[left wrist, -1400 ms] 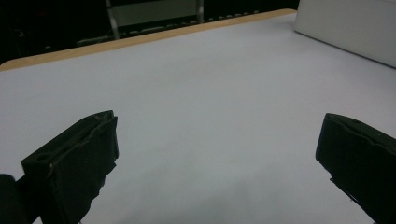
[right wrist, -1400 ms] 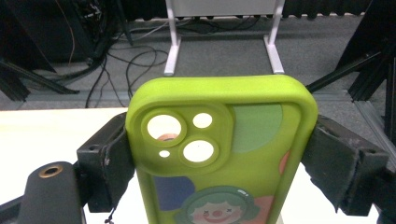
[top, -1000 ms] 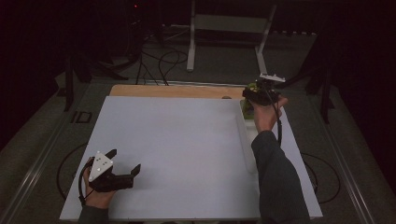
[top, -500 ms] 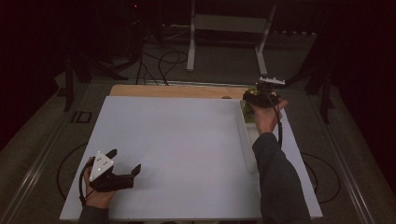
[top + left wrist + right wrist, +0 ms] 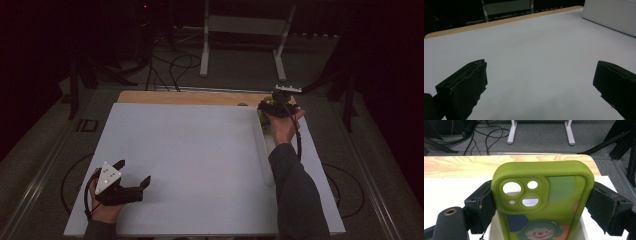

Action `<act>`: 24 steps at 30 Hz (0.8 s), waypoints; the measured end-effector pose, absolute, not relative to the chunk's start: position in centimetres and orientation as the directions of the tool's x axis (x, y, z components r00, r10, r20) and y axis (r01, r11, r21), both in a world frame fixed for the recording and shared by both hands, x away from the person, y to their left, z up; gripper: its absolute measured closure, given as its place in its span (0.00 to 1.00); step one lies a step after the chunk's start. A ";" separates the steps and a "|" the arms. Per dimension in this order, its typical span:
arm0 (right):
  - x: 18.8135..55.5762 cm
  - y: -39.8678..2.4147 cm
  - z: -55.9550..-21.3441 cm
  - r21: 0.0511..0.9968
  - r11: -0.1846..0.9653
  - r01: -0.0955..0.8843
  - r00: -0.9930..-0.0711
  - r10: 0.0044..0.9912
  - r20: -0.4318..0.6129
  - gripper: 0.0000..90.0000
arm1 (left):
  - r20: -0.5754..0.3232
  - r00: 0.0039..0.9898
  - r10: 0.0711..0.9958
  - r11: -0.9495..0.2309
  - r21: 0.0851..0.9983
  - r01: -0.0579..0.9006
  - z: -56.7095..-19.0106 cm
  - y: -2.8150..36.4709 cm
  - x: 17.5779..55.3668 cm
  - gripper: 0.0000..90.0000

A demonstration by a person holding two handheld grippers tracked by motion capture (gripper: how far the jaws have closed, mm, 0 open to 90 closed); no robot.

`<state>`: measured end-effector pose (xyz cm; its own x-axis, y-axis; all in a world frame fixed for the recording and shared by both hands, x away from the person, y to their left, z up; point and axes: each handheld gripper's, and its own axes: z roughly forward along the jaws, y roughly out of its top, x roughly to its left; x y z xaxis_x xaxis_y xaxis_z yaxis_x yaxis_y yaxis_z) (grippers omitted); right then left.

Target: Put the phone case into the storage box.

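Nearest the person, at the front left corner of the white sheet-covered surface [image 5: 200, 165], the left gripper [image 5: 131, 176] rests in the left hand [image 5: 102, 210], its grey three-cornered plate facing up. Its black padded jaws are spread wide with nothing between them; in the left gripper view only bare white surface lies in the gap, and the jaws point across the sheet toward the far wooden edge.

Farther in, along the right side of the sheet, lies a long white shallow tray [image 5: 263, 150], whose pale wall also shows at the upper right of the left gripper view [image 5: 609, 15]. The right forearm in a dark grey sleeve [image 5: 295, 200] reaches forward beside this tray.

At the far right corner, the right hand [image 5: 282, 127] holds the right gripper [image 5: 272, 107] above the far end of the tray, well apart from the left gripper. Its jaws pinch a lime-green soft phone case with a clown face printed on it [image 5: 544, 202] by its two long edges. The case faces the camera with its back side, camera cut-outs uppermost, and the white tray [image 5: 496, 230] shows beneath it.

Beyond the grippers, the light wooden strip of the tabletop [image 5: 190, 96] runs along the far edge of the sheet. Past that, on the grey floor, stand a white metal frame [image 5: 240, 45] and loose black cables [image 5: 170, 65].
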<state>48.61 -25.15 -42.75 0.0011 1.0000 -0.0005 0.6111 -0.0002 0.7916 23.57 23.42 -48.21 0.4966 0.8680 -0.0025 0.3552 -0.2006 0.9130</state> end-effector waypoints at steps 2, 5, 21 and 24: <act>48.6 -25.2 -42.8 0.791 -0.005 0.612 0.001 1.000 0.006 0.17 | -0.001 0.498 0.867 -0.202 0.913 0.354 -48.2 23.4 23.6 0.00; 48.7 -25.1 -42.9 0.792 0.001 0.611 -0.004 1.000 0.002 0.17 | -0.001 0.497 0.868 -0.202 0.913 0.355 -48.2 23.4 23.6 0.00; 48.9 -25.0 -43.3 0.779 -0.008 0.627 -0.014 1.000 0.021 0.12 | -0.002 0.496 0.868 -0.202 0.912 0.356 -48.2 23.4 23.6 0.00; 49.0 -25.1 -43.3 0.780 -0.019 0.626 -0.007 1.000 0.030 0.09 | -0.002 0.496 0.868 -0.202 0.912 0.356 -48.2 23.4 23.6 0.00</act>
